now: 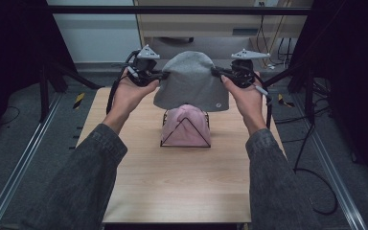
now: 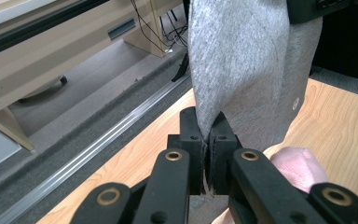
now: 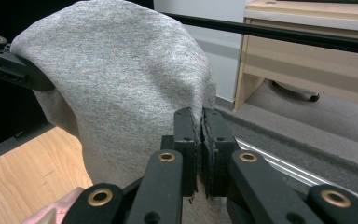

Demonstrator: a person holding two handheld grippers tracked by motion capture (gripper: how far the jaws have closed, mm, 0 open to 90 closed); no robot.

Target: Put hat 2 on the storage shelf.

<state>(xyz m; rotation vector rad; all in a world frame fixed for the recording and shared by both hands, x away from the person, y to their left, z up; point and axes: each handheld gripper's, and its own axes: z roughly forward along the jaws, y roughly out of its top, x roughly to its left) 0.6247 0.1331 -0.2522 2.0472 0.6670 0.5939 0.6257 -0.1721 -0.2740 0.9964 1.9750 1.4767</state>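
Here the left hand-held gripper (image 1: pixel 162 75) pinches the left edge of a grey hat (image 1: pixel 190 81), jaws clamped on the cloth. The hat hangs spread in the air above a pink hat (image 1: pixel 186 125) on a wire stand (image 1: pixel 165 142) mid-counter (image 1: pixel 172 187). The right hand-held gripper (image 1: pixel 217 73) is clamped on the grey hat's right edge.

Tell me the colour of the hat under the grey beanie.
Pink; the pink hat sits on a black wire stand, seen best in the high view.
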